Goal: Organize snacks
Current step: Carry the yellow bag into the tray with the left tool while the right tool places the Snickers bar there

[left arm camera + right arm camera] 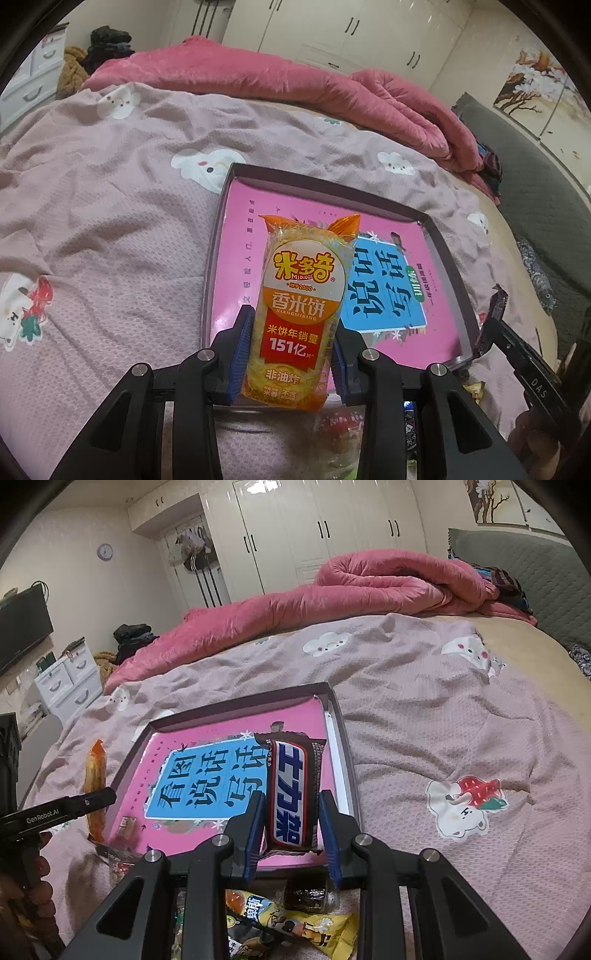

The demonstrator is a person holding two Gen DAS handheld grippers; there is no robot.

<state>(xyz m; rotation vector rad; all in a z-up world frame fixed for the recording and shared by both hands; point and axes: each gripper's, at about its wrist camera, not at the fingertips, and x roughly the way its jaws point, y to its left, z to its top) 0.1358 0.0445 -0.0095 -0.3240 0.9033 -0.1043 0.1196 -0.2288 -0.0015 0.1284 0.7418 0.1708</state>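
My left gripper (290,350) is shut on an orange and yellow rice cracker pack (301,310), which hangs over the near left part of a shallow box (325,184) with a pink and blue printed bottom. In the right wrist view my right gripper (291,812) is shut on a brown chocolate bar (293,794) with a blue and white label, held above the box's (236,705) near right side. The rice cracker pack (96,786) and the left gripper (66,810) show at the left there. The right gripper's finger (517,350) with the dark bar (496,299) shows at the right in the left wrist view.
The box lies on a pink patterned bedspread (424,716). Loose snack packs (295,923) sit on the bed just before the box's near edge. A rumpled rose quilt (332,594) lies along the far side, and a grey headboard (524,572) stands to the right.
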